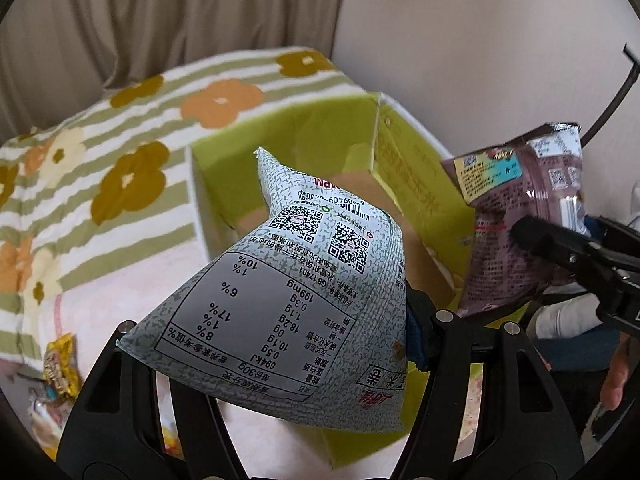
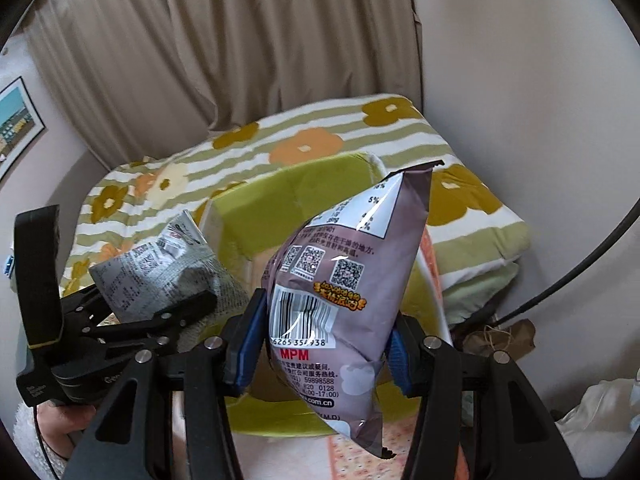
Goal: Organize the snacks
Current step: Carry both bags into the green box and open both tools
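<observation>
My left claw [image 1: 280,344] clamps the grey snack bag [image 1: 296,276] and my right claw [image 2: 320,344] the purple snack bag [image 2: 344,280], both above the green box [image 1: 420,184], hiding its floor

Grey speckled bag [image 1: 280,280]; mauve bag [image 2: 344,292]; lime-green box [image 1: 420,184]; green-striped floral quilt [image 1: 100,152].

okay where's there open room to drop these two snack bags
The brown floor of the green cardboard box shows bare between its walls, below the grey speckled snack bag and purple snack bag. The pink cloth left of the box is open; loose wrappers crowd its corner.
</observation>
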A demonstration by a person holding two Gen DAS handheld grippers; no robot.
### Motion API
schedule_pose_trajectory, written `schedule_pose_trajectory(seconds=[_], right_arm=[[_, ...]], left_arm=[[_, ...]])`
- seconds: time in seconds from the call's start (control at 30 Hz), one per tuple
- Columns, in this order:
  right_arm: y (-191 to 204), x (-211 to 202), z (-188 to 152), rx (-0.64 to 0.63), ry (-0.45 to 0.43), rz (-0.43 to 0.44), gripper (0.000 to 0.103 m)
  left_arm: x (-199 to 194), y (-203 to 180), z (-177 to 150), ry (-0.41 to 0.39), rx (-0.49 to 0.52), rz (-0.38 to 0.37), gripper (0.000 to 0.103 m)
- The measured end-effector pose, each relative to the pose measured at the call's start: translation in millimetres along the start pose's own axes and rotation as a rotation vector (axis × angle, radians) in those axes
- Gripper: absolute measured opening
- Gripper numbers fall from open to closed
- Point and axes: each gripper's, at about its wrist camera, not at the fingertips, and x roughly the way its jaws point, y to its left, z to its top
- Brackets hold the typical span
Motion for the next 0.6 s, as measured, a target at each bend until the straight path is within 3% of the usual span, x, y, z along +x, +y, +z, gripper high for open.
schedule_pose_trajectory(seconds=[0.1, 0.2, 0.27, 0.43, 0.6], right_arm=[[-9.2, 10.4, 2.4, 0.002, 0.029, 0.003, 0.049], [-17.4, 17.4, 2.3, -0.006, 0.062, 0.016, 0.049], [-20.3, 19.4, 2.5, -0.020, 0.075, 0.026, 0.049], [-29.7, 23.1, -0.6, -0.039, 0.092, 0.042, 0.049], [-29.6, 25.7, -0.8, -0.077, 0.108, 0.047, 0.049]], left_arm=[[19.1, -10.1, 0.6, 0.050, 0.041, 0.011, 0.065], [29.5, -17.1, 0.1, 0.091, 0.057, 0.081, 0.081], [29.0, -19.1, -2.7, 0.093, 0.046, 0.088, 0.091], [29.7, -9.9, -12.2, 0.116, -0.006, 0.107, 0.092], [8.8, -5.9, -21.9, 0.090, -0.040, 0.124, 0.092]])
